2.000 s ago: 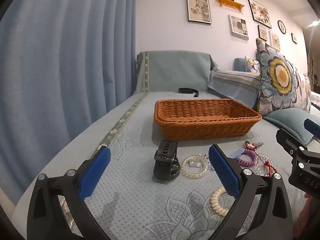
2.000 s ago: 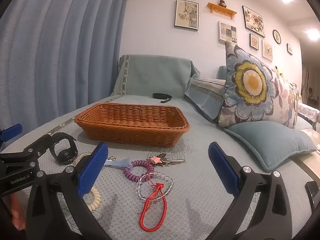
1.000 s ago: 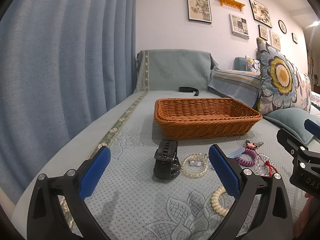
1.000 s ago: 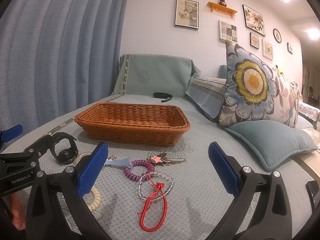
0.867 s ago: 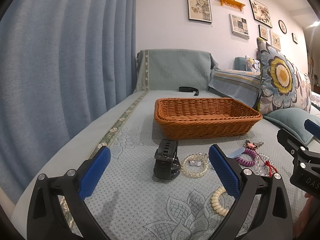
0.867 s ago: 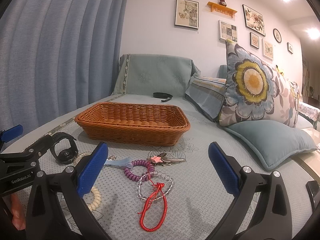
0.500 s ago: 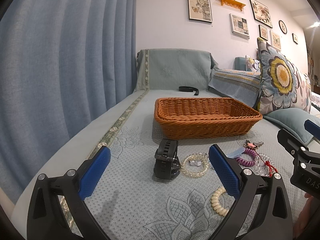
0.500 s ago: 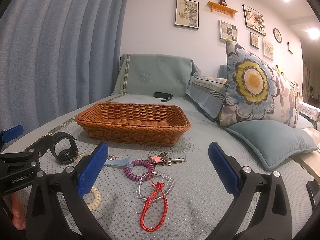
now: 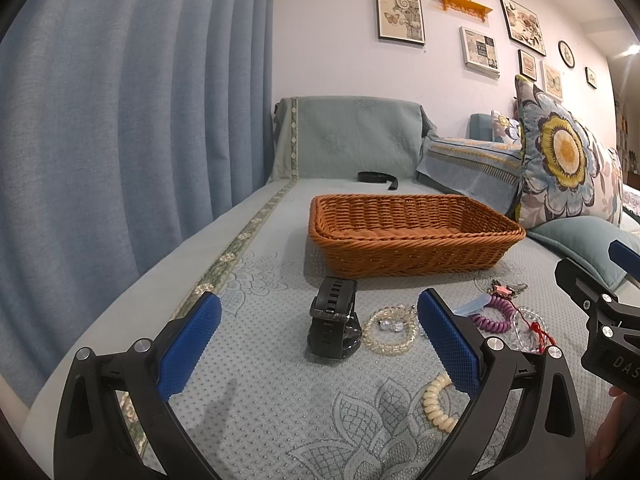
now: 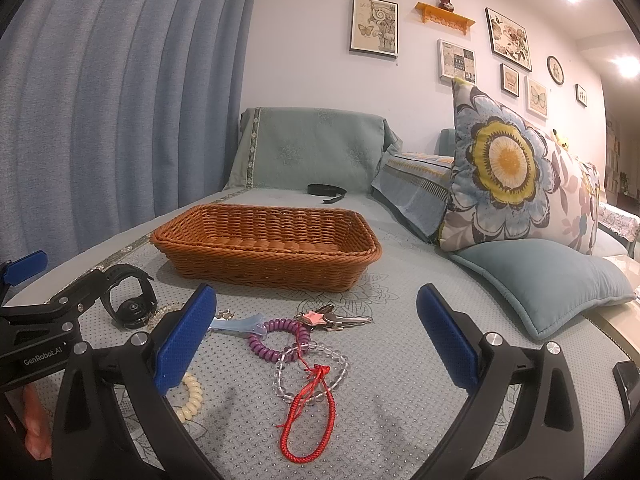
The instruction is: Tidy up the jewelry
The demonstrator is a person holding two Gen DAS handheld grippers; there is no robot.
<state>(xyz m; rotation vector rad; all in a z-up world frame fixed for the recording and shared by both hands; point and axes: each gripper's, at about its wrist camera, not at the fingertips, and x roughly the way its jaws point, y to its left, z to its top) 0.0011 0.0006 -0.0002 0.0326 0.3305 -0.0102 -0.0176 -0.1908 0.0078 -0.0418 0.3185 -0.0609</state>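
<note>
An empty orange wicker basket [image 9: 412, 236] [image 10: 268, 248] sits on the teal sofa cover. In front of it lie a black watch [image 9: 334, 328] [image 10: 130, 304], a clear bead bracelet [image 9: 394, 332], a cream bead bracelet [image 9: 438, 402] [image 10: 190, 396], a purple coil band [image 9: 496, 314] [image 10: 278, 338], a clear bracelet with a red cord [image 10: 308, 408] and a pink star clip [image 10: 330, 318]. My left gripper [image 9: 318, 344] is open and empty, just short of the watch. My right gripper [image 10: 316, 344] is open and empty above the red cord.
A blue curtain [image 9: 120, 120] hangs along the left. A flowered cushion [image 10: 516, 172] and a teal pillow [image 10: 548, 280] lie on the right. A black strap [image 9: 376, 178] lies behind the basket. Framed pictures hang on the wall.
</note>
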